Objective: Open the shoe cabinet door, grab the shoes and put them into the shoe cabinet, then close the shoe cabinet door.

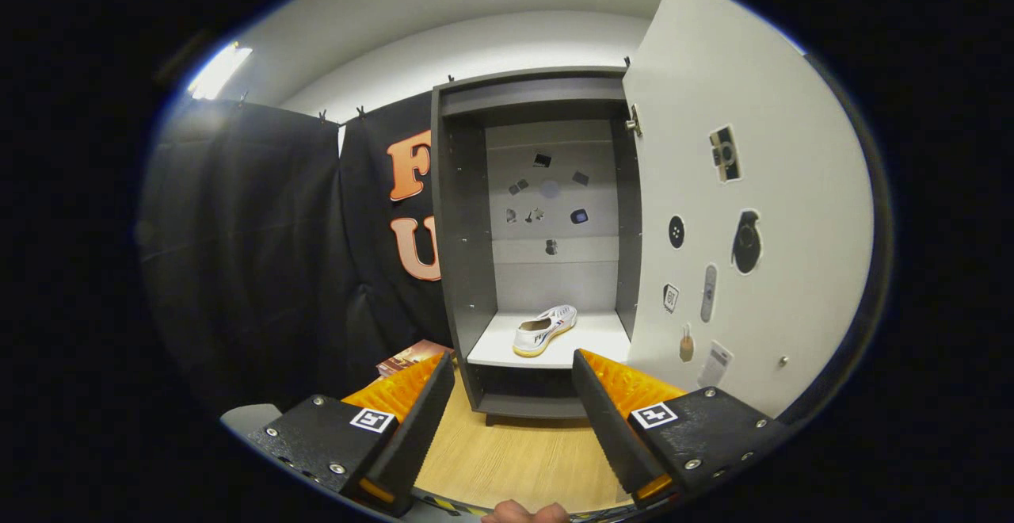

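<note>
Cabinet [463,269] open, door [752,214] swung wide to the right of it, well beyond the fingers. One shoe [545,330] already on the shelf [594,341], lying on its sole at a slant, toe toward the back right, heel near the front edge. Gripper [507,420] held back over the wooden floor [515,460], jaws spread wide and gripping nothing; shoe seen through the gap between them, well ahead and a little above the tips, touching neither. Judging from this, stowing done for this shoe, closing likely next. Risks: heel close to the shelf's front edge, so a swinging door could clip it or knock the shoe out if it overhangs; cannot tell whether it does. Door panel smooth apart from a small knob [783,361] low near its free edge, hence a push with an open finger could slip off, or skid across the stickers [745,242]. Door standing close beside the right finger, so a careless sideways move could bump it early. Something flat and brownish [412,356] on the floor left of the cabinet, clear of the door's path.
</note>
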Available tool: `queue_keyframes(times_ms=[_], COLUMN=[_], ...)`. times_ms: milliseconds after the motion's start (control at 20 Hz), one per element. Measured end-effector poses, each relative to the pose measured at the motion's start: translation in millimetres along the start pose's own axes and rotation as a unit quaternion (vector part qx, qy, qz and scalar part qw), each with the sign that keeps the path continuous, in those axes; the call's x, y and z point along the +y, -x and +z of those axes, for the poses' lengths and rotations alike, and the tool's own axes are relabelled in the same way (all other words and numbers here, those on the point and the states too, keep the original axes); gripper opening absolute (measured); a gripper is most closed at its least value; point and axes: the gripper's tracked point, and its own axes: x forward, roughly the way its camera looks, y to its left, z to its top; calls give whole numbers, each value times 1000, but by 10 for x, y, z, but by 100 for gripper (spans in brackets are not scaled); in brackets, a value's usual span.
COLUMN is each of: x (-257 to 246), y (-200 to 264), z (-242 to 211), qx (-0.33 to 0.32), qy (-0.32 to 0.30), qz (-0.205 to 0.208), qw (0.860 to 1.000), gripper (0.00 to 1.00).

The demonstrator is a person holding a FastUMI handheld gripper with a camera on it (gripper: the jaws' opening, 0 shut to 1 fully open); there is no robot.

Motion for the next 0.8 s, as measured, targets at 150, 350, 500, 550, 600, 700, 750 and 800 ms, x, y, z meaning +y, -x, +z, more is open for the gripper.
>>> queue_keyframes(times_ms=[150, 350, 500, 550, 600, 700, 750, 800], x=[-53, -161, -405, -531, -658, -902, -1027, -1172], y=[221, 509, 676, 727, 774, 852, 876, 884], z=[-38, -69, -83, -89, -85, -92, -101, -112], qx=[-4, -12, -18, -19, -22, -23, -24, -25], qy=[12, 8, -10, -15, -20, -31, -33, -35], qz=[11, 25, 20, 13, 6, -8, -16, -26], qw=[1000, 1000, 1000, 1000, 1000, 999, 999, 999], gripper=[93, 93, 93, 93, 93, 93, 93, 93])
